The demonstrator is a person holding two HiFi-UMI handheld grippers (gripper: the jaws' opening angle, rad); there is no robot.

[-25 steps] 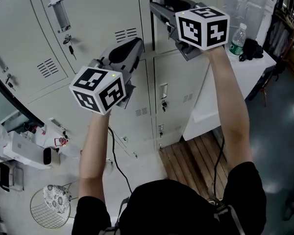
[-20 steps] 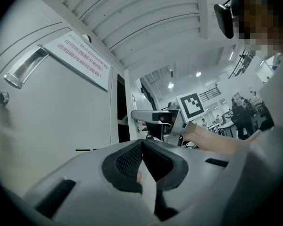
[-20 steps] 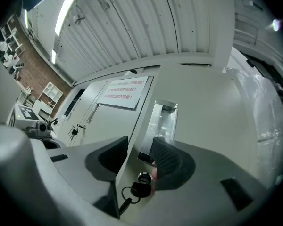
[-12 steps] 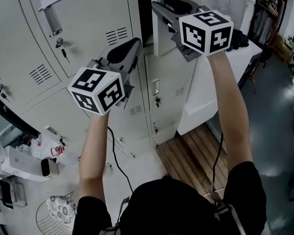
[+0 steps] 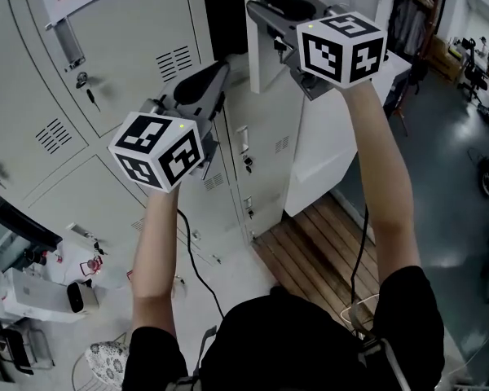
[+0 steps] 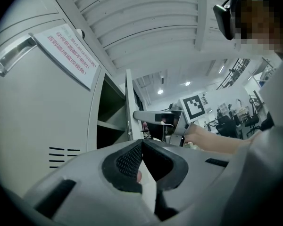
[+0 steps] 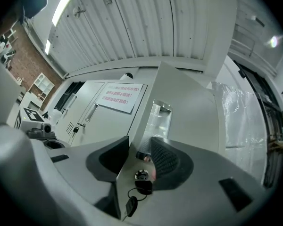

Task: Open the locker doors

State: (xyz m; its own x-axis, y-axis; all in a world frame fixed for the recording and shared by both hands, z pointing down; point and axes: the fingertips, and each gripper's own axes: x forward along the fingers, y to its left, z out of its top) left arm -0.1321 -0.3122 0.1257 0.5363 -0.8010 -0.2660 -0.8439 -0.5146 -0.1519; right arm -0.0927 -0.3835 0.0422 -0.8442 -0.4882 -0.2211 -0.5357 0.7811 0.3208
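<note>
— Which door is open?
— The upper right door (image 5: 259,65): pale grey, swung out edge-on, a key (image 7: 132,204) hanging from its lock.
— And the upper left door (image 5: 138,55)?
— Shut, flush with the lockers.

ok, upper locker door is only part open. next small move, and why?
Probably swing the door wider with the right claw: its jaws have just closed on the door's lock edge, and the compartment behind is only partly uncovered.
</note>
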